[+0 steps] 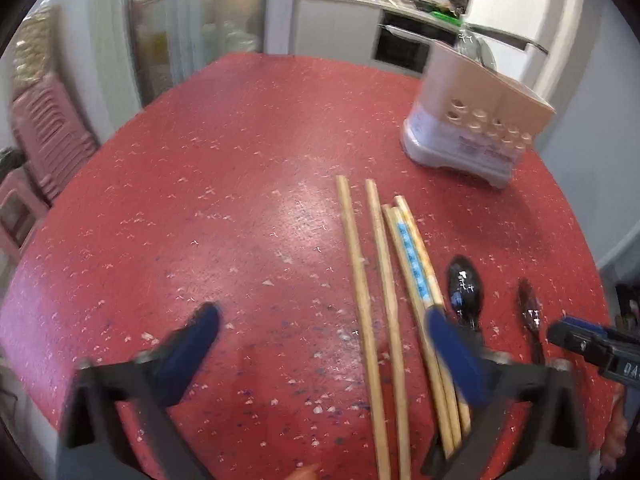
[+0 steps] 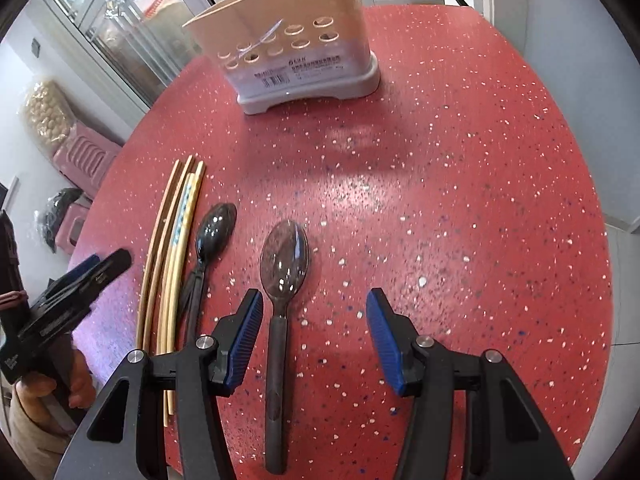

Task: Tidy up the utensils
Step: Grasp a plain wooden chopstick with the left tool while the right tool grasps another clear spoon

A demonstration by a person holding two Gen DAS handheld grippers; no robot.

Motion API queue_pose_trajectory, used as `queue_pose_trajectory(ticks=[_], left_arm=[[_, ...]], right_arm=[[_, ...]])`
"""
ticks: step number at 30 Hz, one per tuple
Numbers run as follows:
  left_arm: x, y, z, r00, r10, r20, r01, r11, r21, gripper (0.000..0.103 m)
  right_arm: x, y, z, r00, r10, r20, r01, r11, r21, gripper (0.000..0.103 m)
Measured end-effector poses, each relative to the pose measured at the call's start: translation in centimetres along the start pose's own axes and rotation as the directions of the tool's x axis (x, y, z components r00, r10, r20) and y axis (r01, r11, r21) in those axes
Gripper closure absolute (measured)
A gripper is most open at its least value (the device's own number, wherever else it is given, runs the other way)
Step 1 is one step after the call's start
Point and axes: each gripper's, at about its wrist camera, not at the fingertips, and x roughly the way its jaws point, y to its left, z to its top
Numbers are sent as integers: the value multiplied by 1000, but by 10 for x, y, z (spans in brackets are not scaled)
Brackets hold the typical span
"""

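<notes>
Right wrist view: clear spoon point(image 2: 283, 264) is seen flat on red desk point(image 2: 460, 200) w/ handle between right gripper point(image 2: 314, 338) jaws, released and empty, left gripper point(image 1: 320, 344) likewise wide by chopsticks point(image 1: 384, 280); handle should be clamped mid-length, then lifted level toward holder point(image 2: 296, 52).

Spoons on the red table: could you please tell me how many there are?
2 lying flat: a dark translucent plastic spoon between the right gripper's fingers, another dark plastic spoon beside the wooden chopsticks. The holder may hide more.

Four wooden chopsticks point(image 1: 384, 280) and two dark spoons point(image 2: 284, 276) flat beside upright holder point(image 2: 296, 40).
</notes>
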Motion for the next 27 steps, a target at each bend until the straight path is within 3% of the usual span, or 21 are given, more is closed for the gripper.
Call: queue_pose_trajectory(ticks=[6,16,27], left_arm=[[4,4,3,999,30,-11,-29,999,38,0],[39,15,22,992,59,-108,-55,998,37,0],[62,12,27,984,88,-153,-80,995,56,0]], right_arm=[[3,10,1,1000,-24,-11,24,999,-24,45],[9,23,1,999,-42,-25,40,997,-60,45],[22,44,4,984,-171,-49,163,977,-136,45]])
